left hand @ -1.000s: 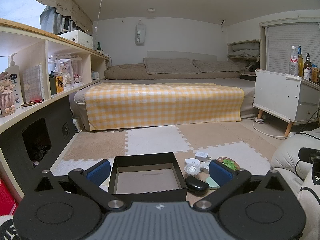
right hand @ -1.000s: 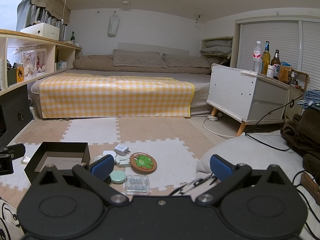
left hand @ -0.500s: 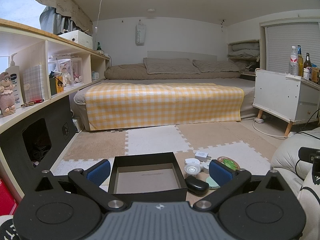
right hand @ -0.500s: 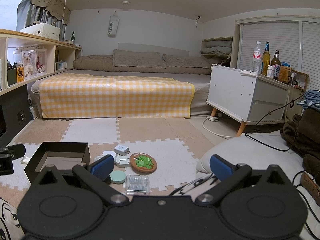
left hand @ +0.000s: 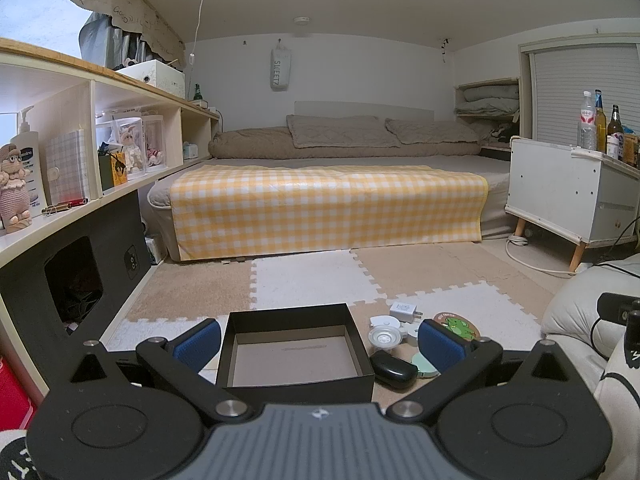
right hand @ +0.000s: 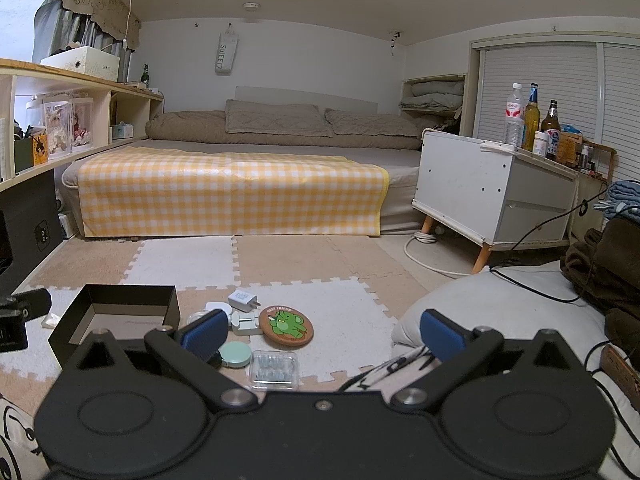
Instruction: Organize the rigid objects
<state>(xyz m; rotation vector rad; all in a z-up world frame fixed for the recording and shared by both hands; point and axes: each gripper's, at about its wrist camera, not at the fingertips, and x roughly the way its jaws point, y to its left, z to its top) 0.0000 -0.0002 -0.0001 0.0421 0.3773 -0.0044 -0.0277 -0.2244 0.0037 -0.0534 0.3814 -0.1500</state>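
Left gripper: we see our left gripper spread wide and holding nothing, its blue fingers straddling the one black box.
Right gripper: our right gripper is also spread wide and empty, held above the floor mat.
Black box: it sits open on the floor mat, its cardboard bottom bare; in the right view it lies toward the mat's left edge.
Loose items: just right of the box we count one white charger, one frog coaster, one mint round case.
Only the left view shows: one black oval case touching the box's right wall, and one clear round lid.
Only the right view shows: one clear plastic case nearest us, and a white pillow with cables at the mat's right edge.
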